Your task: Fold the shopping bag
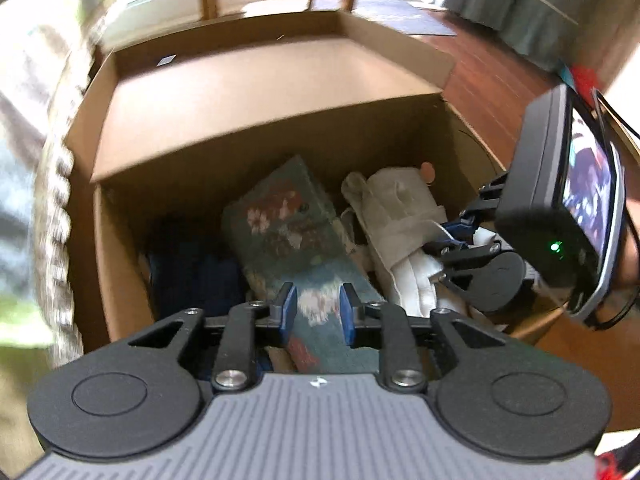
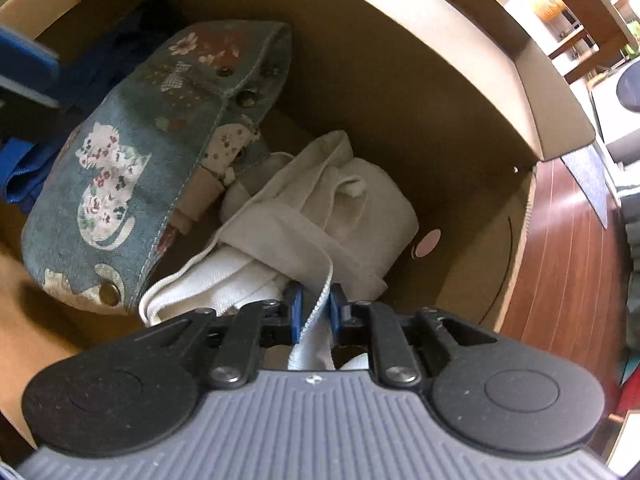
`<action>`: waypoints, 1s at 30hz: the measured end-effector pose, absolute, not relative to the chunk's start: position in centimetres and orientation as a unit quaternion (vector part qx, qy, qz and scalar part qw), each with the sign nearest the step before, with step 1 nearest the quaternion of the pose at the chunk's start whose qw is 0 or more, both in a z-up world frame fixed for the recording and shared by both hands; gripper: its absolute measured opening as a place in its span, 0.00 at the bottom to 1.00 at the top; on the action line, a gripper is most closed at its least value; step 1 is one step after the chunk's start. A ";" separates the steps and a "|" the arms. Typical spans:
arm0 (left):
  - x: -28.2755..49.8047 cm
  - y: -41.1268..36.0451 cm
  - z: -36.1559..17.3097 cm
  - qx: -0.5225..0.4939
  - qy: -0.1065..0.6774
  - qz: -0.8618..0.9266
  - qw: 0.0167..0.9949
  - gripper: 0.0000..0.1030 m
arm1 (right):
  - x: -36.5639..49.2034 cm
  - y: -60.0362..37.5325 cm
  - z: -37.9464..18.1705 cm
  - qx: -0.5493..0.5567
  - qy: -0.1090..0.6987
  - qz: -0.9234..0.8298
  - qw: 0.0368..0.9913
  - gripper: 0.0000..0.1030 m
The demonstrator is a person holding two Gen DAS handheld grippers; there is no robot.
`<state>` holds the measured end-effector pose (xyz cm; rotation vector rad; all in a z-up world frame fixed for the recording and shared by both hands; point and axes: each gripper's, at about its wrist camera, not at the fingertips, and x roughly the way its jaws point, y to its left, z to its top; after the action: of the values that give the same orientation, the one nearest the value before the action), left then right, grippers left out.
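Bag: crumpled cream canvas shopping bag with white webbing strap – lying inside brown cardboard box, beside blue floral fabric bag
Right gripper: fingers nipping the strap
Left gripper: fingers apart – over the floral bag

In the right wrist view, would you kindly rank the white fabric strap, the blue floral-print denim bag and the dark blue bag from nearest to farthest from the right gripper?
1. White fabric strap: between the right gripper fingers.
2. Blue floral-print denim bag: to the upper left, in the cardboard box.
3. Dark blue bag: far upper left, behind the denim bag.
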<state>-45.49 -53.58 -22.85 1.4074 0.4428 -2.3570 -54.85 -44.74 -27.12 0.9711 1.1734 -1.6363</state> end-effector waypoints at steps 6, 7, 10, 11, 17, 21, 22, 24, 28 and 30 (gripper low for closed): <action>-43.7 -51.8 -22.3 0.513 0.198 -0.800 0.242 0.52 | -54.3 -43.3 -23.1 0.374 0.440 -0.666 0.472 0.51; -43.5 -51.3 -22.1 0.511 0.201 -0.798 0.247 0.52 | -54.3 -42.6 -21.8 0.372 0.419 -0.673 0.483 0.55; -42.8 -50.2 -21.6 0.503 0.213 -0.794 0.268 0.58 | -55.4 -40.8 -19.8 0.393 0.357 -0.676 0.510 0.57; -42.6 -49.7 -21.3 0.499 0.216 -0.793 0.276 0.59 | -56.7 -40.6 -20.6 0.407 0.335 -0.675 0.516 0.58; -41.0 -46.3 -18.1 0.465 0.208 -0.798 0.322 0.71 | -57.7 -34.1 -18.4 0.493 0.191 -0.653 0.543 0.89; -39.6 -44.0 -14.9 0.425 0.187 -0.803 0.374 0.75 | -57.9 -32.7 -18.3 0.516 0.129 -0.660 0.529 0.99; -39.3 -43.5 -14.0 0.414 0.182 -0.801 0.392 0.75 | -57.8 -32.6 -18.2 0.516 0.124 -0.664 0.526 0.99; -38.6 -42.5 -12.5 0.400 0.172 -0.794 0.424 0.75 | -57.6 -32.5 -17.5 0.508 0.121 -0.668 0.530 0.99; -36.8 -40.1 -9.5 0.365 0.158 -0.797 0.454 0.81 | -56.7 -31.7 -15.9 0.470 0.128 -0.694 0.529 0.99; -35.9 -39.0 -8.2 0.341 0.156 -0.801 0.467 0.89 | -56.1 -30.9 -14.9 0.449 0.138 -0.709 0.527 0.99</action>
<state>-35.90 -39.04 -8.20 0.8372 0.3834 -1.9644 -56.05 -30.93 -14.86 1.0725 0.3291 -1.6945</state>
